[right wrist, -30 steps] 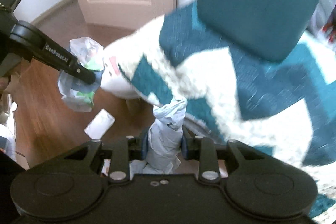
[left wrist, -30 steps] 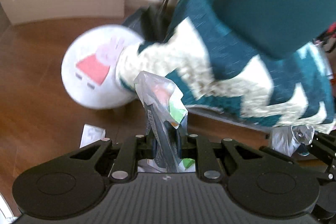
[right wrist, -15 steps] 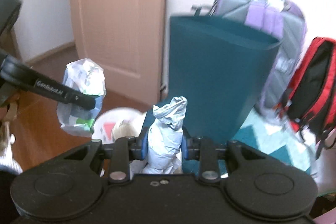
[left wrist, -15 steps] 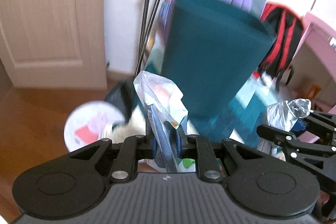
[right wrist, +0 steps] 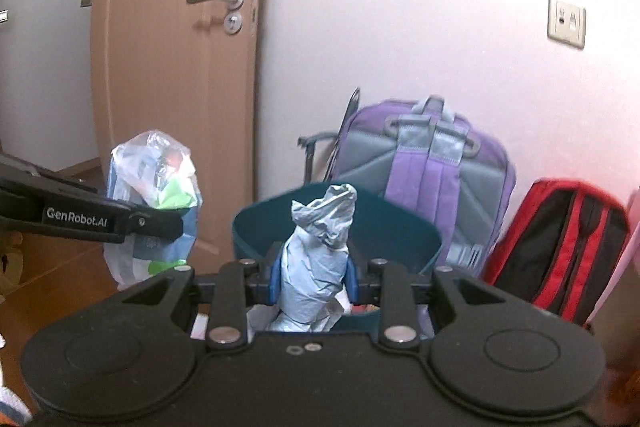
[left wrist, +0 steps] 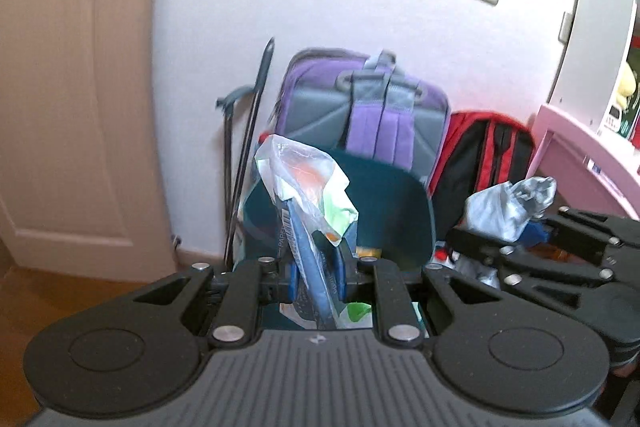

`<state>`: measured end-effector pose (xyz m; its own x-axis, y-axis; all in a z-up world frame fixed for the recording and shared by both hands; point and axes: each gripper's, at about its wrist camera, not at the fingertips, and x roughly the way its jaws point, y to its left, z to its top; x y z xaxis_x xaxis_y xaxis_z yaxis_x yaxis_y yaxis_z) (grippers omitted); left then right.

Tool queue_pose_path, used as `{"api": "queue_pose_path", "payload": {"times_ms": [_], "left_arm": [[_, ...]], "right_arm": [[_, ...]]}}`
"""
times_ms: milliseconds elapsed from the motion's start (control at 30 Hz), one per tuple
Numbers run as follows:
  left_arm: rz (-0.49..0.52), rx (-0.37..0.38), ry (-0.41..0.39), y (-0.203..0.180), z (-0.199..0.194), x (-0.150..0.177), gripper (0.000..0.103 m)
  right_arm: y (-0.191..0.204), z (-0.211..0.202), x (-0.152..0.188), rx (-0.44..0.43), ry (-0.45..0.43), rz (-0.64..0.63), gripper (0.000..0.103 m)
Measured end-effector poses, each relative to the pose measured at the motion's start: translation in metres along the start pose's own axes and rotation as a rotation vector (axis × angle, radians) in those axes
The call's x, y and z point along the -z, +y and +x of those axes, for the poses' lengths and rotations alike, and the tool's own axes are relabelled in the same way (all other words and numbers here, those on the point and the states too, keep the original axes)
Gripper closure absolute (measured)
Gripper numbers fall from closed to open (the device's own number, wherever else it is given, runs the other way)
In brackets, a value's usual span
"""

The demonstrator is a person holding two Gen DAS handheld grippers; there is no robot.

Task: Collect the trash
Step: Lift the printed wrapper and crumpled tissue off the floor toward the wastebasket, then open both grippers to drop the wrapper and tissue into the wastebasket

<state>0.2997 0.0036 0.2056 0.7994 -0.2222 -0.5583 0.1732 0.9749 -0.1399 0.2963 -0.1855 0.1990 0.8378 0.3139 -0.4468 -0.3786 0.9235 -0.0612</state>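
Left hand-held gripper (left wrist: 316,267) pinches wrapper (left wrist: 304,187) – bin (left wrist: 400,203) rim ahead.

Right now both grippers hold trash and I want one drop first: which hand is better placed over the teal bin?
Probably right: the right gripper and its crumpled grey wrapper line up with the teal bin opening.

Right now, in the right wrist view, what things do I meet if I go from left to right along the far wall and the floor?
Door → clear plastic wrapper → teal bin → purple backpack → red backpack.
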Motion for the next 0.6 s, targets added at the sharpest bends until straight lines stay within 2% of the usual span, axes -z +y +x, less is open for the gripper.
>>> {"api": "queue_pose_path", "payload": {"times_ms": [300,600], "left_arm": [[0.043,-0.028,-0.006,-0.020,0.047,-0.037,0.086],[0.051,-0.020,0.099,-0.017,0.122,-0.033,0.086]], "right_arm": [[-0.019,0.034,-0.029,0.023,-0.005,-0.008,0.074],[-0.033,0.092,-0.023,0.056,0.054,-0.008,0.074]]}}
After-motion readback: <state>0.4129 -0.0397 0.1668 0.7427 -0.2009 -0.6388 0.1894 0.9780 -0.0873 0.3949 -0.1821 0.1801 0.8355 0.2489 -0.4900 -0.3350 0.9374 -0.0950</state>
